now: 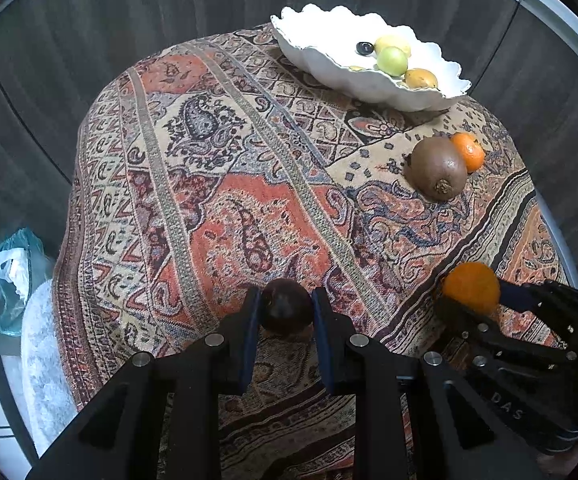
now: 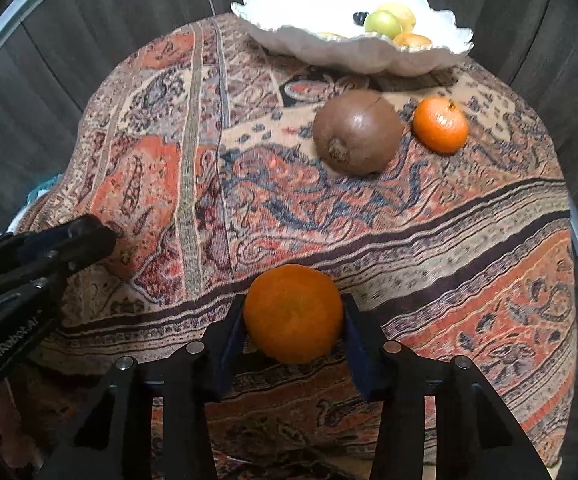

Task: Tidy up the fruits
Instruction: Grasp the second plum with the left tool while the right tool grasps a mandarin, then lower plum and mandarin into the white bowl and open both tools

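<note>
My left gripper (image 1: 287, 300) is shut on a dark purple round fruit (image 1: 287, 310) just above the patterned cloth (image 1: 217, 208). An orange (image 2: 293, 312) sits between the pads of my right gripper (image 2: 293, 308), and both pads touch its sides; it also shows in the left wrist view (image 1: 471, 288). A brown kiwi (image 2: 357, 132) and a small mandarin (image 2: 441, 124) lie side by side on the cloth, short of the bowl. The white scalloped bowl (image 2: 349, 56) at the far edge holds a green fruit (image 2: 383, 22), yellow ones and a small dark one.
The round table drops off on every side, with dark wood planks beyond. A teal plastic bag (image 1: 9, 272) and white fabric (image 1: 41, 360) sit below the table's left edge. My left gripper's body (image 2: 29, 272) reaches in from the left of the right wrist view.
</note>
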`<state>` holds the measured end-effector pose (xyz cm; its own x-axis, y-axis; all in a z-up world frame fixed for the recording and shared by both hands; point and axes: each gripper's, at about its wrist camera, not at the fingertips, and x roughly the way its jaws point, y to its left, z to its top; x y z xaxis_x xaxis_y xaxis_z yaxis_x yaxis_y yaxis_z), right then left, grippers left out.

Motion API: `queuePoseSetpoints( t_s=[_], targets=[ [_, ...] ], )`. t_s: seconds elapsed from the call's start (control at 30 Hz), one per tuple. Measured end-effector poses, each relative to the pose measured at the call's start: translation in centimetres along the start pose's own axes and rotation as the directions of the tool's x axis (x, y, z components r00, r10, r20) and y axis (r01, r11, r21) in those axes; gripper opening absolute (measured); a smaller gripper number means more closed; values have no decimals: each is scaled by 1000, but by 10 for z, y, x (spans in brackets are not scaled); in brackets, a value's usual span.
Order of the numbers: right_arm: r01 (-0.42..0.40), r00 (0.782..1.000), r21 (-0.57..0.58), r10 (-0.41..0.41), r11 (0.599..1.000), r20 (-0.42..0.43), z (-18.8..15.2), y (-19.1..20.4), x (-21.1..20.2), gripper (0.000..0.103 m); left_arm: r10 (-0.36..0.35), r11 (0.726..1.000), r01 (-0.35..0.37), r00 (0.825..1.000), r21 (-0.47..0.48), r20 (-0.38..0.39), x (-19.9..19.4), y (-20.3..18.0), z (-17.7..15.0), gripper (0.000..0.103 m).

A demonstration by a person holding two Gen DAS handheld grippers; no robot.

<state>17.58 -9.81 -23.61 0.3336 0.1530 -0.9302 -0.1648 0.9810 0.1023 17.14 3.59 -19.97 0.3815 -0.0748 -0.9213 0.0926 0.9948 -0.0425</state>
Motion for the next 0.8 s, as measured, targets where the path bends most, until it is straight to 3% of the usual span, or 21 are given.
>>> queuePoseSetpoints(
  t_s=[0.4,0.8],
  targets=[
    [28,994,44,-32,999,101,23,-25,-28,45,-16,999,14,999,42,44,-11,-20,27,26],
    [42,980,75,-56,996,191,62,-48,-50,45,-39,997,31,993,68,115,-22,-38,76,26]
  ],
)
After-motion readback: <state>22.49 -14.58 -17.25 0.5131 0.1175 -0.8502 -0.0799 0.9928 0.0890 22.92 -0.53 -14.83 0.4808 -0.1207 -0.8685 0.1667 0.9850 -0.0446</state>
